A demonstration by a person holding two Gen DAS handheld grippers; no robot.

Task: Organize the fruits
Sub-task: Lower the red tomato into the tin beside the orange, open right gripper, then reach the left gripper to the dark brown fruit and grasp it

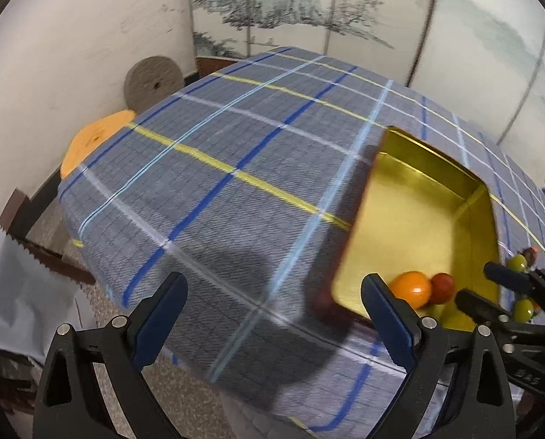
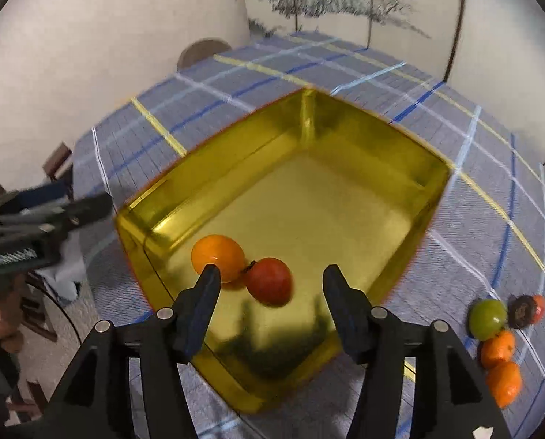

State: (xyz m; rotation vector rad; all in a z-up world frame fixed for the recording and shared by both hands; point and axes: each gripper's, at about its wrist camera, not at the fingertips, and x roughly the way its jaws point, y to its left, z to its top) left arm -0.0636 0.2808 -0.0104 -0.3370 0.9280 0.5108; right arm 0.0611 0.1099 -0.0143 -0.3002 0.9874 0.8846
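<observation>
Left wrist: left gripper (image 1: 274, 294) jaws spread, empty, over the plaid tabletop (image 1: 217, 168); gold tin (image 1: 429, 219) at 3 o'clock.

Right wrist: right gripper (image 2: 270, 280) jaws spread above the tin; orange fruit (image 2: 217, 258) touching red tomato (image 2: 270, 281) inside; loose fruits (image 2: 499, 344) at 4 o'clock.

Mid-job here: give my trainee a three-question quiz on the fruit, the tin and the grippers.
1. How many fruits lie in the gold tin?
2. True or false: the right gripper is shut on the red fruit.
3. The green fruit sits: A) in the tin, B) on the cloth right of the tin, C) in the left gripper.

Key:
1. Two, the orange fruit and the red fruit.
2. False; its jaws are open above the tin.
3. B.
</observation>
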